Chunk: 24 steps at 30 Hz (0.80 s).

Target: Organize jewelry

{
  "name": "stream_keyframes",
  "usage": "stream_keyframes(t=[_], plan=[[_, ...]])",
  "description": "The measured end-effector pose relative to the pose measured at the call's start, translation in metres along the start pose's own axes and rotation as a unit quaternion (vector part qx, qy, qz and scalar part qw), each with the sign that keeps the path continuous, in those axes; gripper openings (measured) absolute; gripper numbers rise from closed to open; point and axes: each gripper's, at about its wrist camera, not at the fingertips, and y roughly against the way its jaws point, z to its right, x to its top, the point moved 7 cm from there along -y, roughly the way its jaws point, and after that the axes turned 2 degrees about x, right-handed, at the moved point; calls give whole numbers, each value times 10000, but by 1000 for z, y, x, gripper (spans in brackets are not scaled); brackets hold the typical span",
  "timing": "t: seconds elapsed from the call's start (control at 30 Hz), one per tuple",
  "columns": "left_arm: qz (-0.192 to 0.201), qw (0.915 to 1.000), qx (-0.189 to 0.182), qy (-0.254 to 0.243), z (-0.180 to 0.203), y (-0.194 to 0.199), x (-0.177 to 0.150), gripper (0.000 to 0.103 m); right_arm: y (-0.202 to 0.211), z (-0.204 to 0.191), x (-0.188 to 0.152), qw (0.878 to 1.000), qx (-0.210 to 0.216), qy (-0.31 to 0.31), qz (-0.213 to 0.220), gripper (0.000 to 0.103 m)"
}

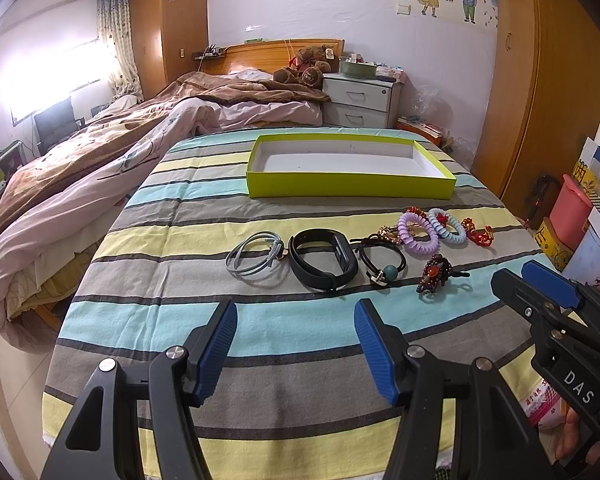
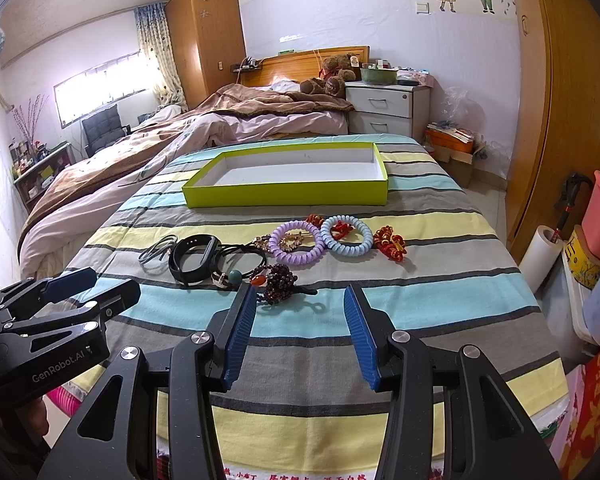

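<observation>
A row of jewelry lies on the striped cloth: a grey cord bracelet (image 1: 254, 258), a black band (image 1: 323, 258), a black cord with a teal bead (image 1: 382, 262), a dark beaded piece (image 1: 434, 274), a purple coil (image 1: 418, 232), a light blue coil (image 1: 447, 226) and a red piece (image 1: 478, 234). An empty yellow-green box (image 1: 350, 186) stands behind them. My left gripper (image 1: 296, 312) is open, just short of the black band. My right gripper (image 2: 300, 298) is open, just short of the beaded piece (image 2: 278, 278). Both are empty.
The cloth (image 1: 276, 396) covers a table at the foot of a bed with a rumpled quilt (image 1: 100, 168) on the left. A white nightstand (image 1: 360, 100) stands behind. Boxes and a pink bin (image 1: 570, 210) crowd the right side beside a wooden wardrobe (image 1: 540, 80).
</observation>
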Motion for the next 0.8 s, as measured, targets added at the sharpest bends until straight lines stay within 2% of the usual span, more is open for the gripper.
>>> stream_keyframes(t=[0.8], plan=[[11, 10000, 21, -10, 2, 1, 2, 61, 0, 0, 0, 10000, 6, -1, -13, 47]])
